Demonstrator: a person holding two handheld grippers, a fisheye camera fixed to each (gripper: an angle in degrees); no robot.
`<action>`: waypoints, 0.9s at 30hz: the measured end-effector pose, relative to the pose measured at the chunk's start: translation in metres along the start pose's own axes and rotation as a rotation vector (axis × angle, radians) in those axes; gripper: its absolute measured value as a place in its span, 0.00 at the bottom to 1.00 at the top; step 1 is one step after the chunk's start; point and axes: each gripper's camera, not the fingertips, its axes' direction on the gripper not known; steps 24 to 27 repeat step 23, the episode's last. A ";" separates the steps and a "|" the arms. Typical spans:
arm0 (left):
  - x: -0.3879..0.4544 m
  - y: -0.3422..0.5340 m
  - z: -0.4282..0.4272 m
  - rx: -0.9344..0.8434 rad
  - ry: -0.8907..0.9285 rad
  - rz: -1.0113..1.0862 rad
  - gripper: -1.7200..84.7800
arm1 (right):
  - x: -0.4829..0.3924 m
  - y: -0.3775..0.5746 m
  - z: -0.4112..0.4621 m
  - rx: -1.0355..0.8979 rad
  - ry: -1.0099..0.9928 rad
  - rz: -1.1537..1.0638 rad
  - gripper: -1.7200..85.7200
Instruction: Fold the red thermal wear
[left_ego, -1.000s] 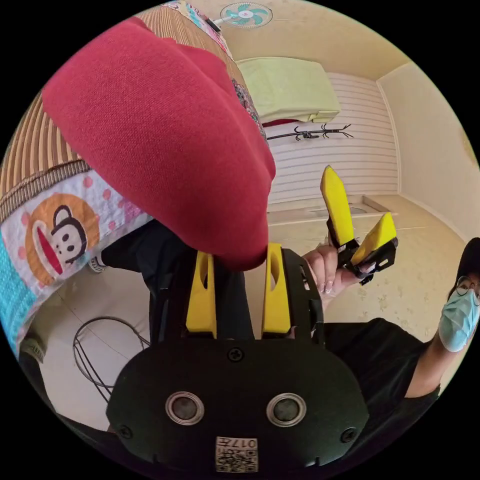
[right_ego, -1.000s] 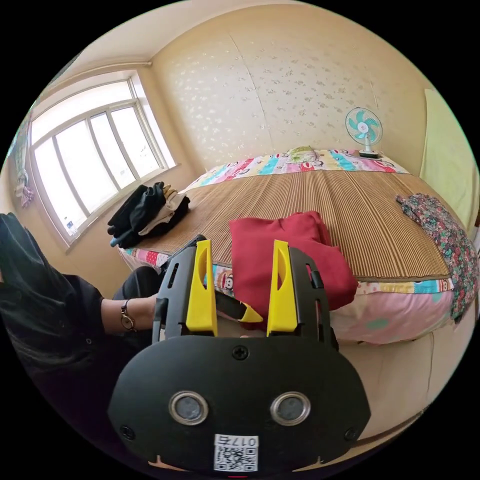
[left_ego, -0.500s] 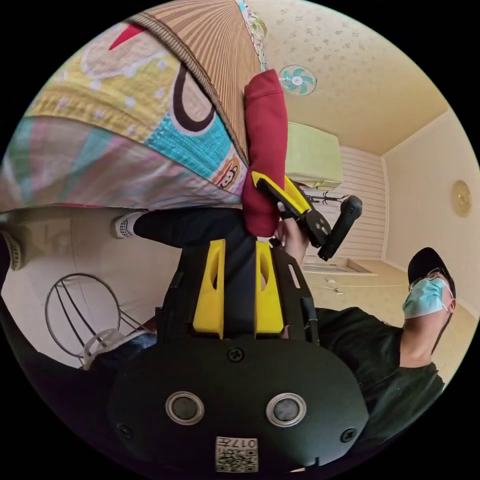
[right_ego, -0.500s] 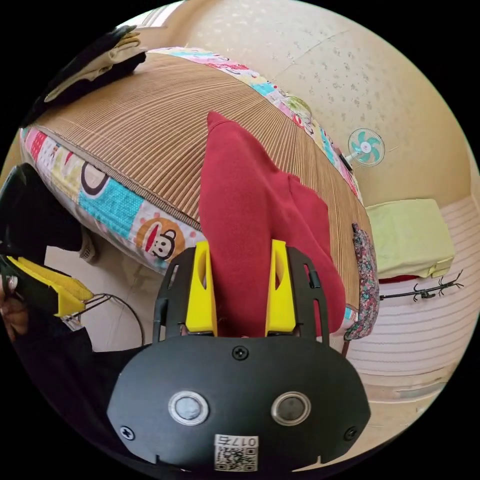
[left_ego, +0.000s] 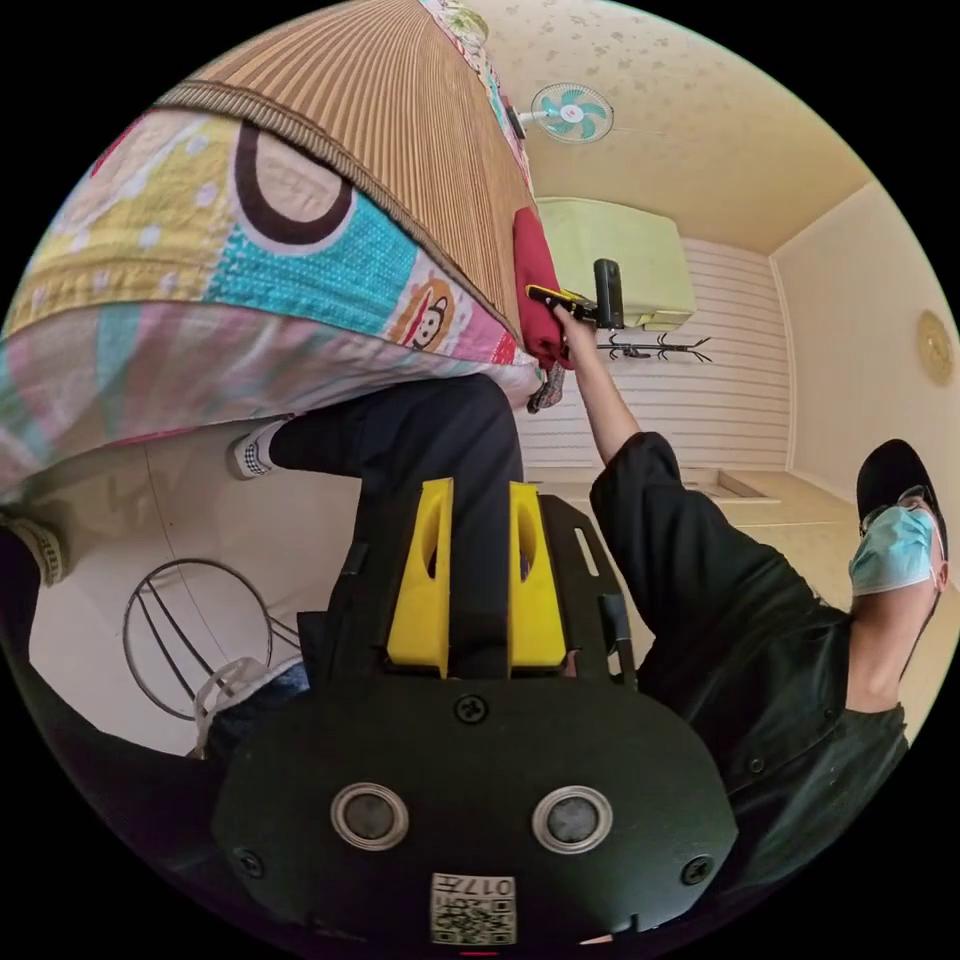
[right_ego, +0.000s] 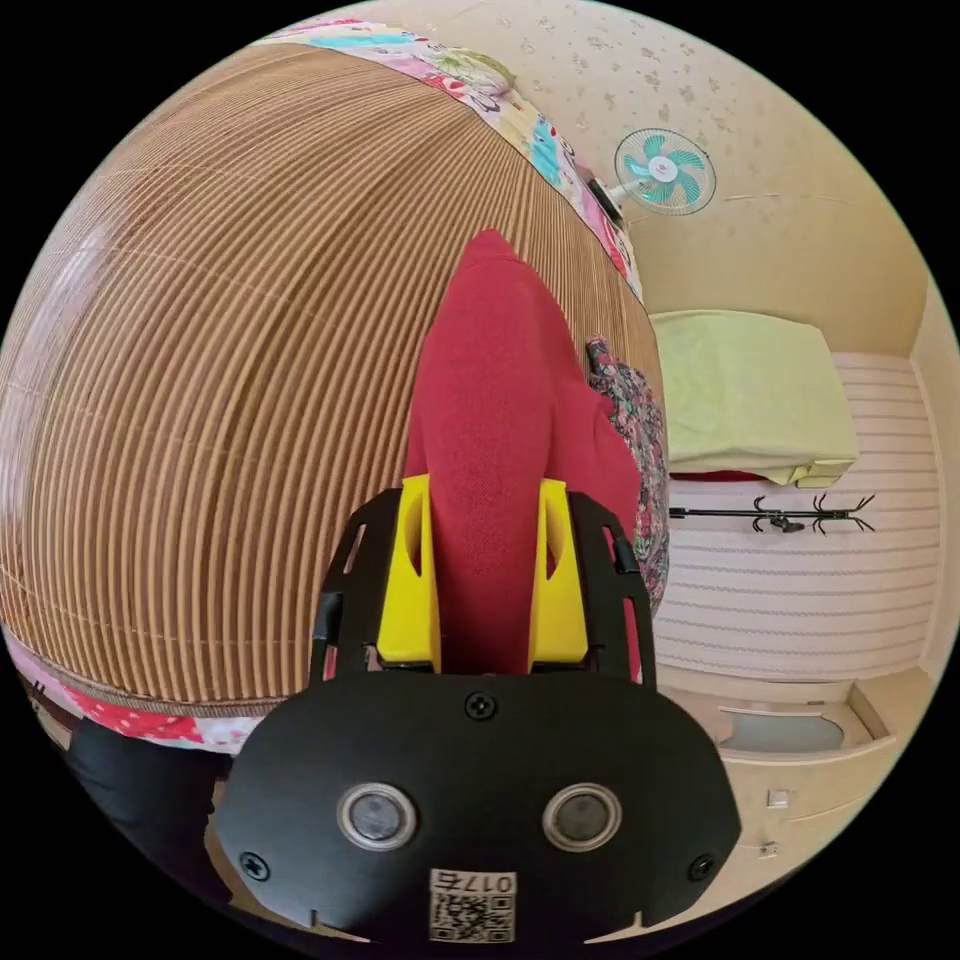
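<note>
The folded red thermal wear (right_ego: 500, 400) lies on the striped bamboo mat (right_ego: 200, 350) of the bed, and one end runs between my right gripper's jaws. My right gripper (right_ego: 485, 485) is shut on that end. In the left gripper view the same red thermal wear (left_ego: 535, 290) shows small at the bed's edge, with the right gripper (left_ego: 568, 298) on it at the end of the person's outstretched arm (left_ego: 610, 400). My left gripper (left_ego: 478, 485) hangs low beside the bed, its jaws a narrow gap apart with nothing between them; black trousers lie behind.
A floral cloth (right_ego: 640, 420) lies on the mat just beyond the red garment. The bed's cartoon-print sheet (left_ego: 250, 260) overhangs the side. A wire ring frame (left_ego: 190, 640) stands on the floor. A fan (right_ego: 660, 170), a pale green cover (right_ego: 750, 390) and a coat rack (right_ego: 790, 515) stand at the wall.
My left gripper let go of the red garment, narrowed its jaws and dropped below the bed's edge. My right gripper came onto the garment, shut on it and reached out over the mat.
</note>
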 end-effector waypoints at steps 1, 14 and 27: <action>0.003 0.008 0.003 0.011 -0.018 0.008 0.12 | 0.031 -0.001 0.021 -0.070 -0.064 0.079 0.19; 0.091 0.099 -0.072 0.530 -0.787 0.191 0.13 | -0.099 0.015 -0.078 0.122 0.027 -0.024 0.15; 0.172 0.105 -0.217 1.029 -1.100 0.147 0.18 | -0.157 0.108 -0.073 0.467 -0.674 0.053 0.05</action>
